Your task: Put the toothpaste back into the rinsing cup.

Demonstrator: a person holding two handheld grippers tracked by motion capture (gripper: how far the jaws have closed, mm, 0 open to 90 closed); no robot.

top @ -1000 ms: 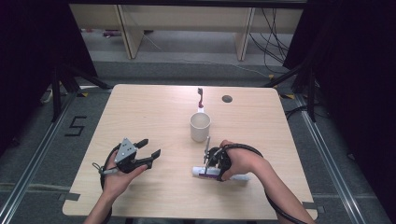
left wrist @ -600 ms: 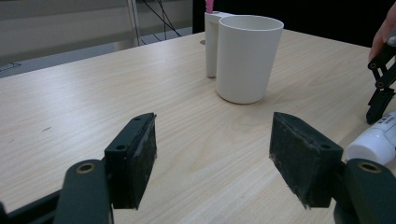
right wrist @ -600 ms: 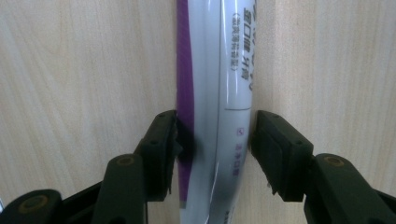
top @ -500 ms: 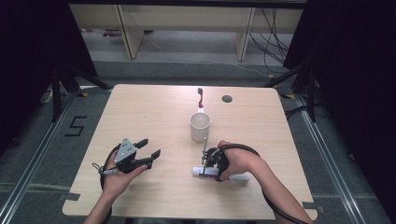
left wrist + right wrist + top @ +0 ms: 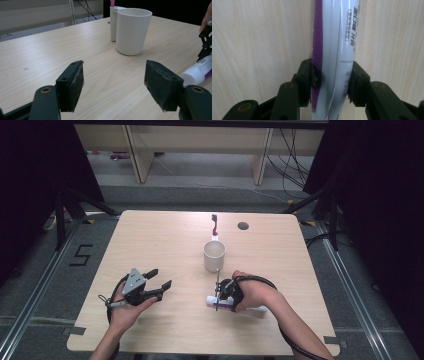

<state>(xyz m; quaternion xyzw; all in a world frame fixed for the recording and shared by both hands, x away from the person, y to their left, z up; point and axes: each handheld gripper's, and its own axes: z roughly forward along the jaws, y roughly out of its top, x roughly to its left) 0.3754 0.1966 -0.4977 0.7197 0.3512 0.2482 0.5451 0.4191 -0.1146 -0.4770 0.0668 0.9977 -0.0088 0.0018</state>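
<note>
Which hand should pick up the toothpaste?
The right. The right gripper already has its jaws around the toothpaste tube on the table; the left gripper is open and apart from it.

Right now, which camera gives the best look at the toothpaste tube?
The right gripper view: the toothpaste tube lies between the right gripper jaws, print readable. The left gripper view catches its white cap end; the high view shows it small, partly under the hand.

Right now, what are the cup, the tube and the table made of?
The cup looks like matte white plastic: smooth, even walls with a moulded handle. The tube seems soft glossy plastic, white and purple with printed writing; the right gripper is closed on it. The table shows pale wood grain, though it could be a printed laminate.
</note>
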